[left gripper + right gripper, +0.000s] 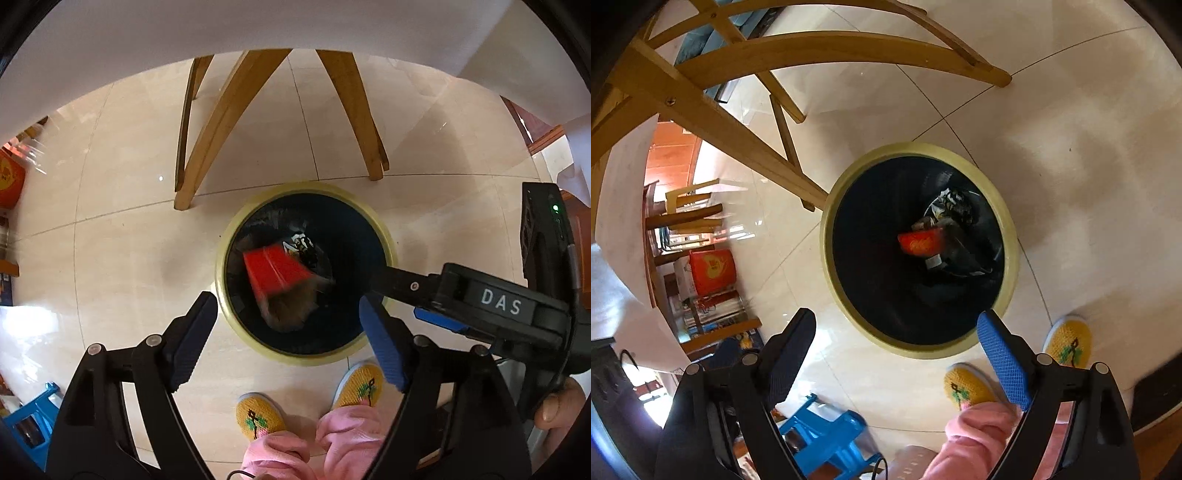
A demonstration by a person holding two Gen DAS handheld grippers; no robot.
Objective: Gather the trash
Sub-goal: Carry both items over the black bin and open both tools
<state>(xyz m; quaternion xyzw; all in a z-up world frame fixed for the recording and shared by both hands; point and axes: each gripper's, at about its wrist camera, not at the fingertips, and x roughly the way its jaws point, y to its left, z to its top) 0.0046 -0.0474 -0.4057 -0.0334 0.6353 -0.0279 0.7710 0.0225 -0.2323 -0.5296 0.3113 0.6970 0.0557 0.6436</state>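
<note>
A round trash bin [384,236] with a pale yellow rim and a black liner stands on the tiled floor. Inside it lies a red wrapper [275,271], blurred, on crumpled dark trash. My left gripper [286,319] is open and empty above the bin's near rim. My right gripper [373,286] reaches in from the right over the bin. In the right wrist view the bin [1010,236] sits ahead, with the red wrapper [921,242] and dark crumpled trash [955,208] inside. My right gripper [897,328] is open and empty above it.
Wooden chair legs [221,122] stand just behind the bin, also in the right wrist view [713,110]. The person's feet in yellow slippers [260,415] are in front of the bin. A blue plastic stool [827,439] and shelves with a red box [711,271] stand at the left.
</note>
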